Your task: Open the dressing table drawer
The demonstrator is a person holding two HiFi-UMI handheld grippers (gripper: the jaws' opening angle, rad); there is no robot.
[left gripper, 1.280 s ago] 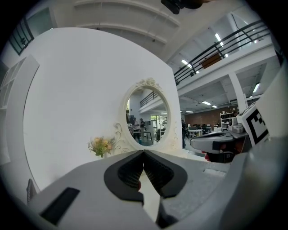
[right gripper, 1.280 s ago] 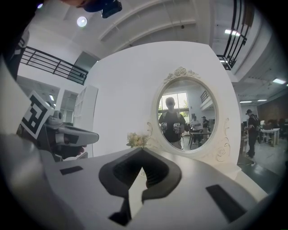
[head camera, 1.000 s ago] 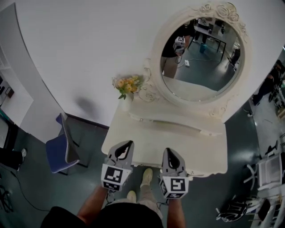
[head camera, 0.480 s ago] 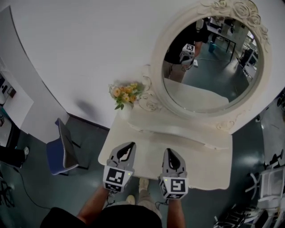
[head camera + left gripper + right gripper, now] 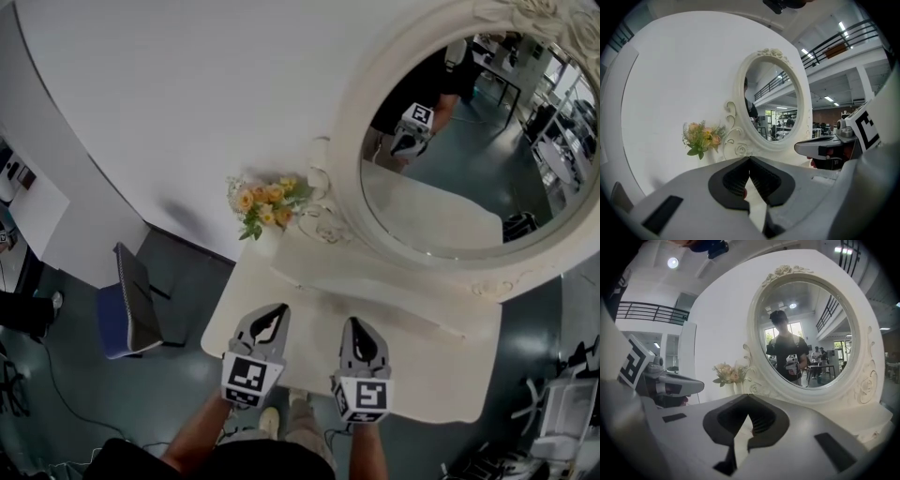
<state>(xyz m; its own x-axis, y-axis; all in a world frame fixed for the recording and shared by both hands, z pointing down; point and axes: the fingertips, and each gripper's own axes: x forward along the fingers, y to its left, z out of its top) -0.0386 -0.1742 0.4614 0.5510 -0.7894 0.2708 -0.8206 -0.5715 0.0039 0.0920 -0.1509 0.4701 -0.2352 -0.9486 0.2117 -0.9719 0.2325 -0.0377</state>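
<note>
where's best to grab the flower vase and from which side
Probably the vase by its white body under the flowers, jaws level, coming from the front of the table: it stands upright at the back left corner, wall behind, mirror scrollwork on its right.

Yellow-orange flower bouquet (image 5: 262, 204) in a white vase (image 5: 268, 242), up against the white wall (image 5: 187, 94). Blue chair (image 5: 127, 305) stands on the dark green floor (image 5: 169, 384), left of the vase, near the wall.
</note>
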